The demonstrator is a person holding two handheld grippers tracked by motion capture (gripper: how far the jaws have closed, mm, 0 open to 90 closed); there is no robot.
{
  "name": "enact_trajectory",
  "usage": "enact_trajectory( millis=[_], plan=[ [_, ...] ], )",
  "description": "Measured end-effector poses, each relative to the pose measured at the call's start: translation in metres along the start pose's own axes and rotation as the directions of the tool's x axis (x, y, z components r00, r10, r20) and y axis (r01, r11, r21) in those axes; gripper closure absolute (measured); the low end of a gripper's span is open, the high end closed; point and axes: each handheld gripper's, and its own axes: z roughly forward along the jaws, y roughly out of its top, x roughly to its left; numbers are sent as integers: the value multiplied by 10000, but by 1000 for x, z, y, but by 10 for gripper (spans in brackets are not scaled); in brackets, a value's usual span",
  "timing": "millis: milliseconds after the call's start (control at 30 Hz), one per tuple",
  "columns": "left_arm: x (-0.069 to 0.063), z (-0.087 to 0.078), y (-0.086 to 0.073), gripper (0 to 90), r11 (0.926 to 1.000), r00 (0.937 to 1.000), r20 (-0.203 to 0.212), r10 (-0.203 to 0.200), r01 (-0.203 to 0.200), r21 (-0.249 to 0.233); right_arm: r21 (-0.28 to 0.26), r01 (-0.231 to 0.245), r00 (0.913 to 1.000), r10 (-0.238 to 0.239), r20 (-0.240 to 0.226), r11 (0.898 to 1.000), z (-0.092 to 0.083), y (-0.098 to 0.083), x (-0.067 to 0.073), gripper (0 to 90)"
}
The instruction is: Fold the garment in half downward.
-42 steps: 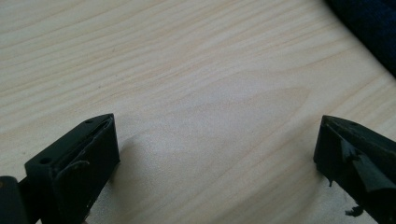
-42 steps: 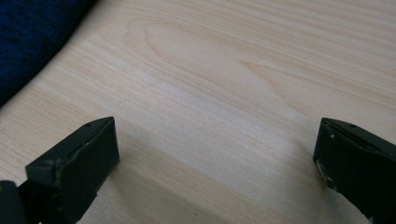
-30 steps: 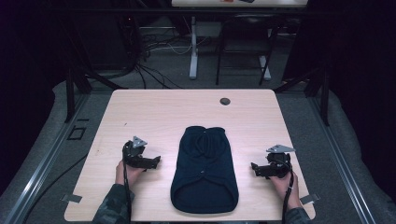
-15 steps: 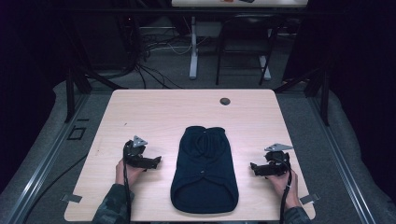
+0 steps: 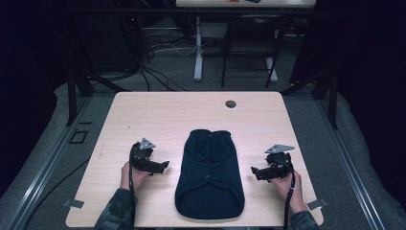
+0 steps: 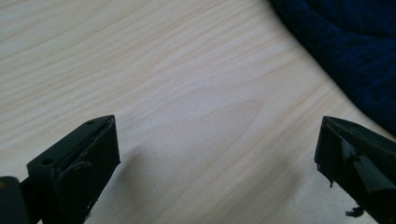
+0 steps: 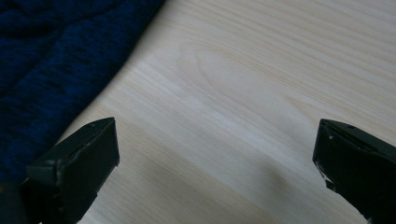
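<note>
The dark blue sweater [image 5: 209, 175] is flanked on the bench [image 5: 158, 115]; left hand-held gripper [image 5: 163, 167] and right hand-held gripper [image 5: 255, 171] are held wide-jawed, presumably readied for its edges.

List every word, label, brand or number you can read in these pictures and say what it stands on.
None can be read. The dark blue garment, the wooden table, the left gripper and the right gripper carry no legible text. Things on the far table at the top edge are too blurred to read.

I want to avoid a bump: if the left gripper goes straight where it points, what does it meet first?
Probably the dark blue knitted garment. The left gripper points at its side edge over bare table, fingers open, though depth is unclear.
</note>
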Motion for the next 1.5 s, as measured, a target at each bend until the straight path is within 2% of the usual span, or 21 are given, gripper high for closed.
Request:
enact_trajectory(
  millis=[33, 100, 167, 267, 300, 367, 467, 600, 800, 967, 1100, 1167, 1200, 1500],
  plan=[
    [-1, 1, 1, 0, 9999, 10000, 12, -62, 62, -84, -19, 47, 10000, -47, -47, 10000, 0, 2, 1, 4],
    [-1, 1, 3, 0, 10000, 9996, 253, -93, 93, 9, -396, 77, 9999, -81, -81, 9992, -3, 4, 2, 15],
    [-2, 3, 5, 0, 9999, 9993, 377, -67, 61, 145, -491, 113, 9997, -123, -191, 9987, -5, 9, 3, 15],
    [-6, 5, 9, 0, 9998, 9993, 372, 25, -33, 198, -619, 37, 9986, -70, -529, 9981, -6, 16, 5, 16],
    [-7, 5, 10, 0, 9995, 9993, 348, 164, -173, 247, -660, 66, 9984, -102, -548, 9978, -6, 18, 5, 16],
    [-8, 7, 15, 0, 9991, 9987, 446, 238, -254, 349, -608, 155, 9980, -192, -604, 9980, -6, 23, 6, 14],
    [-7, 7, 23, 0, 9993, 9984, 497, 254, -267, 244, -571, 130, 9959, -180, -886, 9983, -5, 30, 6, 14],
    [-8, 9, 34, 0, 9999, 9967, 812, 51, -62, 142, -631, 174, 9939, -242, -1080, 9979, -4, 38, 5, 12],
    [-10, 12, 54, 0, 9998, 9956, 923, 169, -174, 44, -520, 308, 9910, -373, -1284, 9982, -4, 52, 8, 11],
    [-11, 15, 70, 0, 9995, 9923, 1201, 300, -308, 46, -524, 409, 9875, -483, -1499, 9978, -1, 65, 11, 7],
    [-13, 20, 78, 0, 9991, 9910, 1273, 420, -417, -49, -451, 464, 9836, -535, -1725, 9979, 3, 74, 15, 5],
    [-14, 23, 82, 0, 9989, 9908, 1275, 463, -462, -32, -586, 483, 9817, -582, -1813, 9971, 6, 78, 16, 6],
    [-14, 24, 84, 0, 9988, 9909, 1253, 490, -492, -12, -432, 537, 9814, -607, -1821, 9976, 7, 80, 17, 6],
    [-13, 32, 99, 0, 9993, 9913, 1270, 354, -336, -161, -246, 524, 9741, -565, -2189, 9983, 21, 96, 19, 9]
  ],
)
